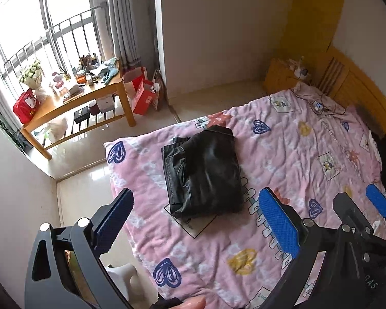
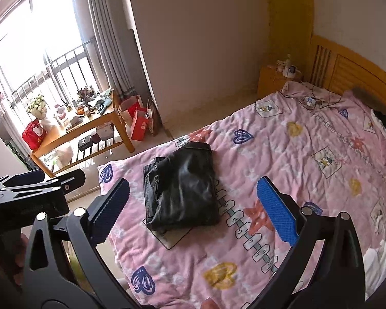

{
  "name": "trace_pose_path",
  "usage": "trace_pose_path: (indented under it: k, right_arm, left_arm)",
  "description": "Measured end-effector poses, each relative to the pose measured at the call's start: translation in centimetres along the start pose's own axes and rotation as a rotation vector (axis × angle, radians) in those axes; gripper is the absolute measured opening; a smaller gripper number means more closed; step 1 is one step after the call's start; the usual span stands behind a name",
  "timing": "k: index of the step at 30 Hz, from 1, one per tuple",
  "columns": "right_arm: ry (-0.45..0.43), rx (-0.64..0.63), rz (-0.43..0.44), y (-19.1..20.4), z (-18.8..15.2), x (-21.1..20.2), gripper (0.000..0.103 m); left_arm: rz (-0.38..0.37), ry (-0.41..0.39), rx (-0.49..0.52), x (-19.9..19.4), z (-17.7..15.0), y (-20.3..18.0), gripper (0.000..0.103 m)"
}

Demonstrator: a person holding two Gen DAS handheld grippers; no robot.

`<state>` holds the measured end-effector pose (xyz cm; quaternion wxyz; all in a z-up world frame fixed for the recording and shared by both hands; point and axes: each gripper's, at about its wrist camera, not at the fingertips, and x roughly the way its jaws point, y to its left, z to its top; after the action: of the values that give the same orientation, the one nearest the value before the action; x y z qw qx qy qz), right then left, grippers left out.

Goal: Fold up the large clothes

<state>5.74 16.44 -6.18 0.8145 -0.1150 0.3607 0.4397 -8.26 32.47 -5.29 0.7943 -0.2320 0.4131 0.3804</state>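
Black leather jacket (image 1: 203,172) lies folded on pink blanket (image 1: 283,154); both tongs apart.

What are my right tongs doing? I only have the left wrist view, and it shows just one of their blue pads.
Observer: The right tongs are open, both pads spread wide with nothing between them.
Operator: Are they touching the folded jacket?
Observer: No. In the right wrist view they hover above the bed, and the black jacket lies ungripped on the pink blanket.
Operator: Anything else on that side?
Observer: A white cloth lies bunched at the bed's right edge.
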Motion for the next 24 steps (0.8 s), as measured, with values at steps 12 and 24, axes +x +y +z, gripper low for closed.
trace_pose_path:
  k: [12,24]
  right_arm:
    - [0.012,0.022,-0.004,0.1,-0.2,0.0,0.097]
    - [0.003,0.029,-0.012,0.7,-1.3,-0.6,0.097]
  left_arm:
    - [-0.002,0.02,0.012,0.2,-0.3,-0.3,0.095]
    - [-0.002,0.03,0.008,0.0,-0.8,-0.9,0.095]
